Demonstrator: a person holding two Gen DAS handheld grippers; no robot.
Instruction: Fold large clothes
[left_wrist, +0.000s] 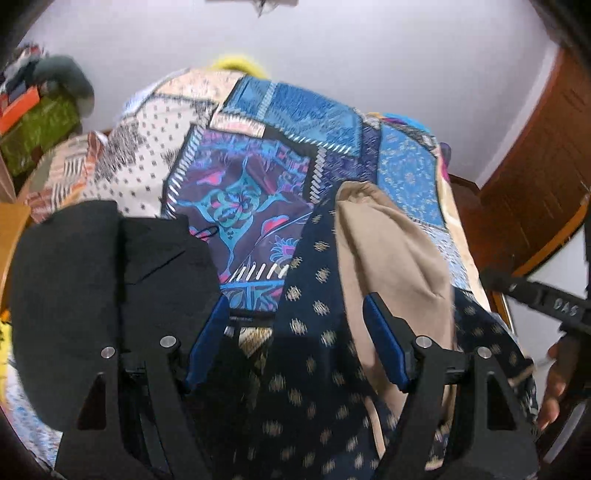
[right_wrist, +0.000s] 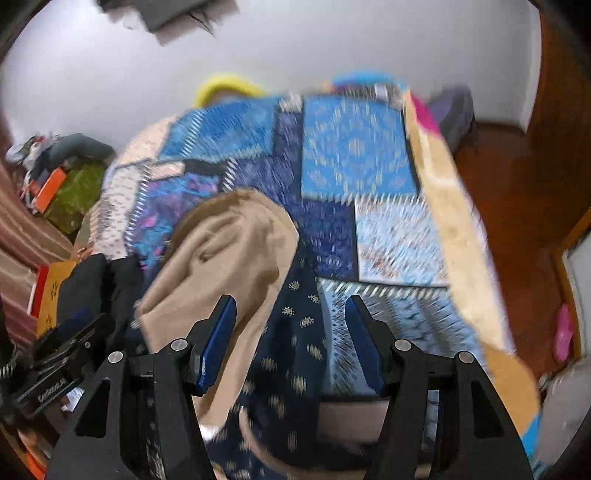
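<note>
The navy dotted garment (left_wrist: 314, 369) lies on the bed (left_wrist: 406, 173), running from 6 toward 12 o'clock between both spread, empty tools: left tool (left_wrist: 295, 343), right tool (right_wrist: 290, 343). Tan cloth (right_wrist: 221, 258) sits at 11 o'clock.

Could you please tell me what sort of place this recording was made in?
Most likely a bedroom in a home. A bed with a patchwork bedspread fills the view, clothes lie on it, including a navy patterned garment, and a wooden door stands beside a plain white wall.
</note>
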